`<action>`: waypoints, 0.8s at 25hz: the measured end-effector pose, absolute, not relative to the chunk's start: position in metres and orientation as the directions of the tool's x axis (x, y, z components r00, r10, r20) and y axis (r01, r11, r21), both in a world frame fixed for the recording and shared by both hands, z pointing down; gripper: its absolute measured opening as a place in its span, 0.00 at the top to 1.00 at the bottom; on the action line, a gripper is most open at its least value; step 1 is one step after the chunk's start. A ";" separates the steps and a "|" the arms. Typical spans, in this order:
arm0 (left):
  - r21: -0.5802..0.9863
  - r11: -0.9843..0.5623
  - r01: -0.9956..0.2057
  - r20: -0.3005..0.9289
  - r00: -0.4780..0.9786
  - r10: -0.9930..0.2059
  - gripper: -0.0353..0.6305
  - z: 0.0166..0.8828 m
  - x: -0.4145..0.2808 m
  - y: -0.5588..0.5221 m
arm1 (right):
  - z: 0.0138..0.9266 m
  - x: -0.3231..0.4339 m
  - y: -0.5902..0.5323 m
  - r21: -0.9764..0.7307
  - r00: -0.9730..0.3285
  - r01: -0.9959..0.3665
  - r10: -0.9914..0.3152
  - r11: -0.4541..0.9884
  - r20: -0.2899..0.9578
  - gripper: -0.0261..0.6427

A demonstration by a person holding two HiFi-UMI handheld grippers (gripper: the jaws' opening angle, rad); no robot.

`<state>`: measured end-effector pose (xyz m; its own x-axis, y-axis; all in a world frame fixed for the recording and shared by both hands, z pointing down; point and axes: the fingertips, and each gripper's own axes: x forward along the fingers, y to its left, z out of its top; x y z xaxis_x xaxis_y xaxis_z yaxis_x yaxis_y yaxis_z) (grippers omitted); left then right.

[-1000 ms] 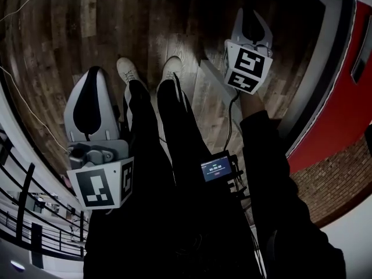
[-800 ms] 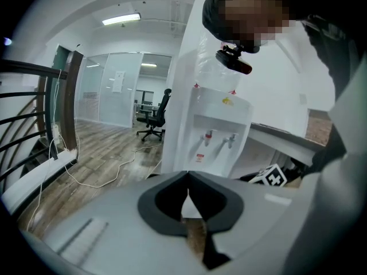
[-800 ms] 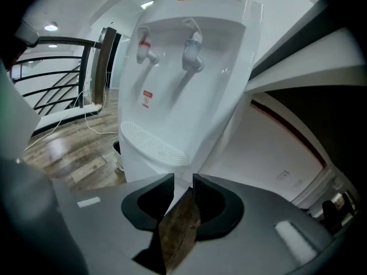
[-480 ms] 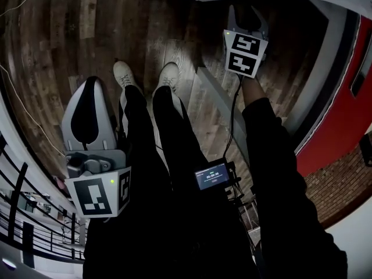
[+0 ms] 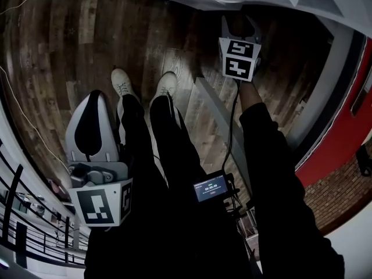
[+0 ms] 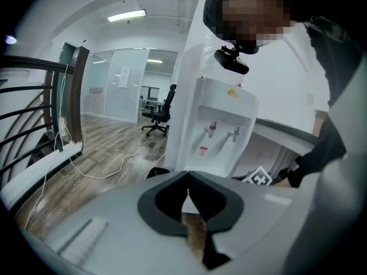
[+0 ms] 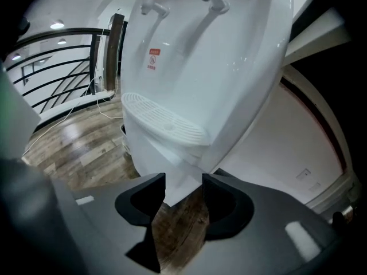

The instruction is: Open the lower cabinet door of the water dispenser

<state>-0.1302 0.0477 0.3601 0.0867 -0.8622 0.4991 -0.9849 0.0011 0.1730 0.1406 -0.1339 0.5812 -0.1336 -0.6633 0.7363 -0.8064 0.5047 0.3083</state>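
White plastic forms the water dispenser (image 7: 229, 67), which stands on the wood-plank floor (image 7: 74, 148) close to a pale wall. Its lower cabinet door (image 7: 150, 164) sits under the drip tray (image 7: 166, 122), facing the person. The right gripper (image 7: 183, 183) points down at the door's bottom corner. Its jaws have just been opening and stand apart, gripping nothing, with the white corner showing in the gap. In the head view it hangs just in front of the dispenser. The left gripper (image 6: 188, 177) hovers well apart beside the person's leg, jaws clenched together and empty. White shoes (image 5: 122, 79) stand on the planks between the two grippers. A black railing (image 6: 34, 113) runs along the floor's edge on the left gripper's side.
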 end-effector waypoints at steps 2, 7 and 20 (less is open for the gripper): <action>0.179 0.009 -0.984 0.489 0.080 -0.868 0.94 0.359 -0.131 0.045 | 0.589 0.140 -0.136 0.307 -0.131 -0.802 -0.652 0.513 0.747 0.65; 0.177 0.023 -0.984 0.482 0.066 -0.874 0.94 0.359 -0.137 0.041 | 0.598 0.137 -0.143 0.316 -0.134 -0.783 -0.641 0.536 0.756 0.64; 0.171 0.033 -0.985 0.509 0.060 -0.859 0.94 0.369 -0.137 0.039 | 0.613 0.131 -0.160 0.359 -0.150 -0.697 -0.617 0.620 0.773 0.63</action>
<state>-0.1371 0.0387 0.3685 0.0602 -0.8587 0.5090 -0.9847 0.0326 0.1713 0.1315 -0.1597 0.6129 -0.1505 -0.6165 0.7728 -0.6974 0.6203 0.3590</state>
